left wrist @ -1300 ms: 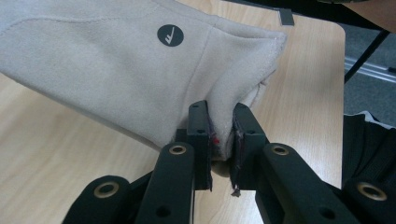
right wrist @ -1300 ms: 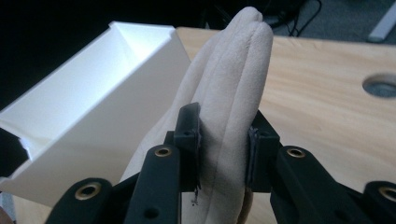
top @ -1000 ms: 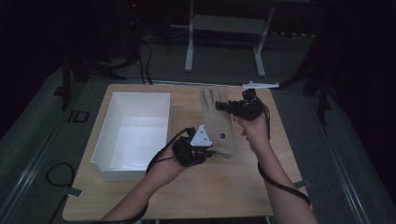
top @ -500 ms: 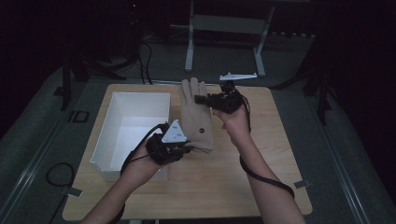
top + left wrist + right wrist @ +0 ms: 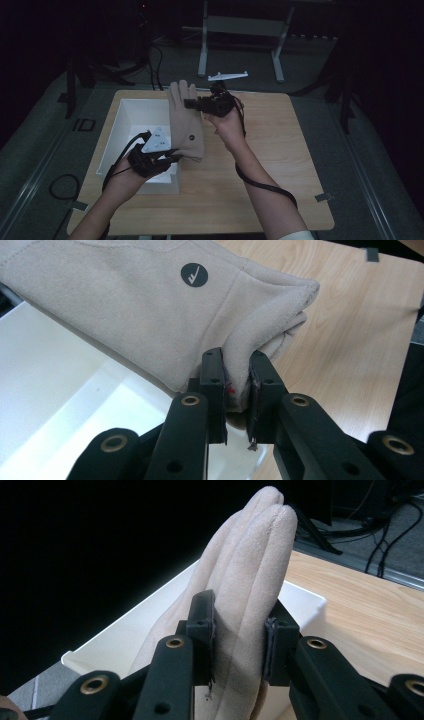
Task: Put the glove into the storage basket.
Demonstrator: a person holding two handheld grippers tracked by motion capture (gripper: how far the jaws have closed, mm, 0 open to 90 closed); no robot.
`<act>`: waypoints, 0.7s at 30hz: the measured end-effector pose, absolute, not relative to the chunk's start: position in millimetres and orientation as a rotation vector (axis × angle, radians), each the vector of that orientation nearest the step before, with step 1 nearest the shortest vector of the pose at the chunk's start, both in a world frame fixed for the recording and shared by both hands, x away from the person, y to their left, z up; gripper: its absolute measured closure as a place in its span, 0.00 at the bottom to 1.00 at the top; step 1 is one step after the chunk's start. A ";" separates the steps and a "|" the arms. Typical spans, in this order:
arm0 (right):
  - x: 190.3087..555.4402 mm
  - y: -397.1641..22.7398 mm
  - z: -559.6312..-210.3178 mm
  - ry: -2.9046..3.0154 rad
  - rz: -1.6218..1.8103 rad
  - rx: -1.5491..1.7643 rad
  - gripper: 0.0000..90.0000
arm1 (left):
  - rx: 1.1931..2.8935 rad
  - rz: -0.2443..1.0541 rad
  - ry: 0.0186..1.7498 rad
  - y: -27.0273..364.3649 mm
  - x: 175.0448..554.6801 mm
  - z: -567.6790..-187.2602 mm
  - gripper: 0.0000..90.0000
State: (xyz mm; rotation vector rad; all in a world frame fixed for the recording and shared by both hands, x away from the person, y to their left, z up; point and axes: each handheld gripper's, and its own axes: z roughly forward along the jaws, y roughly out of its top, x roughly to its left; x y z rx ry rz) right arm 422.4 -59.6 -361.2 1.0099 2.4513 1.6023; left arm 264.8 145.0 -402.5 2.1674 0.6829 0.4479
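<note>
My two claws (image 5: pixel 172 156) (image 5: pixel 192 104) clamp the beige suede glove (image 5: pixel 185 125), lifted; the white rectangular plastic box (image 5: pixel 125 117) at nine o'clock awaits it.

Box (image 5: pixel 131 117) sits on left half of counter (image 5: pixel 280 165). Glove (image 5: pixel 185 120) hangs above box's right wall, fingers toward far edge, cuff toward near edge. Left gripper (image 5: pixel 167 157) is at cuff end, near side, over box's right-front corner. Right gripper (image 5: pixel 192 104) is at glove's finger part, from the right. Right half of counter lies beside them.
</note>
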 end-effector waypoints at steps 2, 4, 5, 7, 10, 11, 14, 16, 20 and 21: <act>423.2 -50.4 -361.9 2.462 1.595 1.002 0.79 | 2.166 0.449 0.698 152.7 264.3 -404.9 0.90; 423.3 -41.2 -362.7 2.470 1.590 0.989 0.79 | 2.166 0.457 0.708 158.6 263.2 -406.8 0.90; 423.5 -36.3 -363.1 2.477 1.583 0.982 0.79 | 2.165 0.465 0.709 162.1 262.4 -407.9 0.90; 423.8 -26.5 -364.5 2.486 1.570 0.973 0.79 | 2.157 0.480 0.726 172.0 260.4 -409.8 0.90; 424.8 -13.7 -365.1 2.500 1.573 0.959 0.79 | 2.143 0.492 0.766 186.8 258.5 -411.9 0.90; 425.2 -8.8 -365.3 2.509 1.576 0.953 0.79 | 2.141 0.498 0.776 190.0 258.0 -412.7 0.90; 426.3 1.7 -367.2 2.523 1.574 0.947 0.80 | 2.135 0.493 0.815 200.4 256.8 -416.9 0.90; 426.5 8.8 -370.5 2.532 1.568 0.943 0.80 | 2.149 0.500 0.830 202.5 255.8 -420.7 0.90; 428.2 19.5 -382.3 2.557 1.557 0.956 0.80 | 2.170 0.498 0.866 203.2 255.5 -429.8 0.90; 429.1 21.7 -385.9 2.563 1.552 0.960 0.80 | 2.175 0.501 0.878 203.4 255.9 -432.6 0.90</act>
